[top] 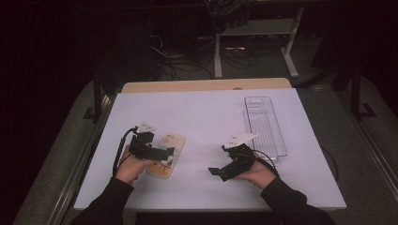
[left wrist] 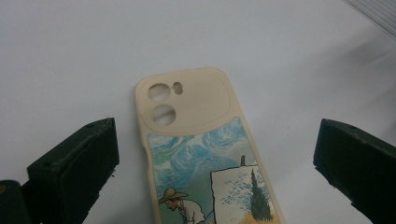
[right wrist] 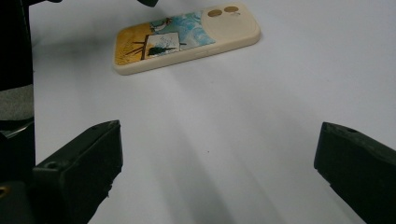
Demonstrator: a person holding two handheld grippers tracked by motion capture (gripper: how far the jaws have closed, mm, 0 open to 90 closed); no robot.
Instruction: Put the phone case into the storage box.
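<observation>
Left gripper view first: black jaws spread wide, straddling the phone case (left wrist: 205, 154) that lies flat, printed back up, on the white table (left wrist: 70, 56). Camera cut-outs at the far end, painted scene nearer the jaws. Not yet touched by either jaw, as far as can be seen.

Seen from the high view, left gripper (top: 162, 152) poised over the near-left part of the table, directly above the case (top: 172, 143). Right gripper (top: 220, 171) well apart to the right, its jaws likewise spread and holding nothing, aimed across bare table toward the case (right wrist: 187, 37). Farther back on the right, a clear plastic tray (top: 265, 124) with nothing in it.

Probably light, and somewhat flexible, being an empty shell; raised soft-looking rim likely to give decent grip. Best taken across the two long edges near mid-length, squeezed gently to avoid bowing. Thin and flat on the table, so getting under an edge looks like the tricky part.
</observation>
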